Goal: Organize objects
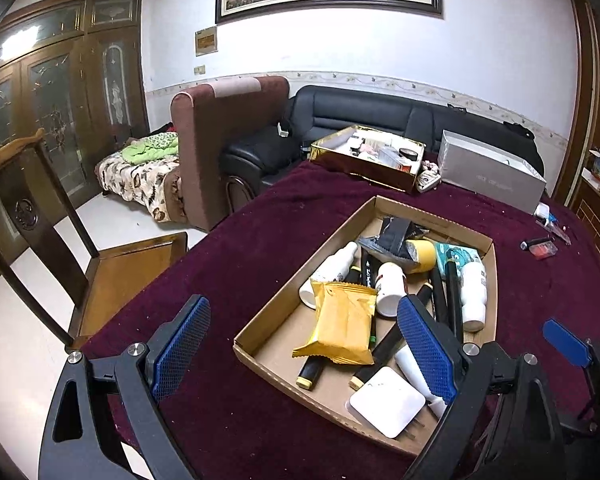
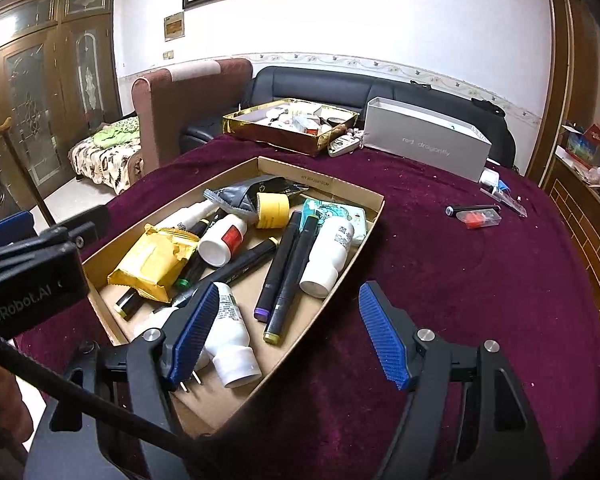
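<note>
Nearest the lens, the left gripper (image 1: 304, 344) hangs with its blue-padded fingers (image 1: 180, 344) spread wide and empty over the near corner of the shallow brown cardboard tray (image 1: 260, 344); the right gripper (image 2: 296, 332) is likewise released, holding nothing, one finger over the tray and the other over the dark maroon velvet cloth on the table (image 2: 480, 280). The task's things lie heaped in that tray: a crumpled yellow foil snack packet (image 1: 342, 326), several black marker pens (image 2: 282, 260), white plastic bottles (image 2: 326, 256), a flat white square plug adapter (image 1: 386, 400) and a yellow tape roll (image 2: 274, 210). The pile is the risk, I think: pens cross under the packet and bottles, so closing on one could drag or roll its neighbours, and round bottles may slip from the pads. The light tray could also slide on the cloth. What lies beneath the packet is hidden, and the adapter is mostly covered by a finger in the right view. A gold box (image 2: 288, 130) and a grey box (image 2: 428, 146) stand far back; their contents are hard to make out.
</note>
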The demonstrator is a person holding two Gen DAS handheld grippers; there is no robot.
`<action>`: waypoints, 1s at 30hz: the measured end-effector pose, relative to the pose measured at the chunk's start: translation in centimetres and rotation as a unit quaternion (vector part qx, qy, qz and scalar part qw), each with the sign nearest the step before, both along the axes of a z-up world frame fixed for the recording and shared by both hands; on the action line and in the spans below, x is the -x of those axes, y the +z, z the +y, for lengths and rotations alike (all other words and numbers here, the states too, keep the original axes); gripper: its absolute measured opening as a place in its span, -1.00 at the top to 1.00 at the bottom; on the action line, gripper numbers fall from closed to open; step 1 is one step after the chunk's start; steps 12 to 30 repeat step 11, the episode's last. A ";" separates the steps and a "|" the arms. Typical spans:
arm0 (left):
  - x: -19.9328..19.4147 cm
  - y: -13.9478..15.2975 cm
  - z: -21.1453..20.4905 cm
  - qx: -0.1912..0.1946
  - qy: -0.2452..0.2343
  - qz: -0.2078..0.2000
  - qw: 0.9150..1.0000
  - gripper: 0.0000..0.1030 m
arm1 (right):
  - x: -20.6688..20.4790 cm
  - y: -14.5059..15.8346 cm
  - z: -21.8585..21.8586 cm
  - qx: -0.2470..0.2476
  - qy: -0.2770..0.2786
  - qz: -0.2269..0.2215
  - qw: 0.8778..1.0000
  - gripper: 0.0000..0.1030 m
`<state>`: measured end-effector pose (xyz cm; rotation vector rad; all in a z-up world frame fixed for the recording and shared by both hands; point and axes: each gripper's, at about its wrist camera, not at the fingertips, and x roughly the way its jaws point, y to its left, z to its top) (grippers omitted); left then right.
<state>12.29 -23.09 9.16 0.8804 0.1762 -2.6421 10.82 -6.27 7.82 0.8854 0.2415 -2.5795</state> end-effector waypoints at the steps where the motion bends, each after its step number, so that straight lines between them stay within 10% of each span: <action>1: 0.1 -0.1 0.0 0.000 -0.001 -0.001 1.000 -0.78 | 0.0 0.0 0.0 -0.001 0.001 0.000 1.000 -0.41; 30: 0.2 -0.3 -0.3 0.009 0.017 -0.008 1.000 -0.79 | 0.3 -0.1 0.2 0.004 -0.001 -0.009 1.000 -0.41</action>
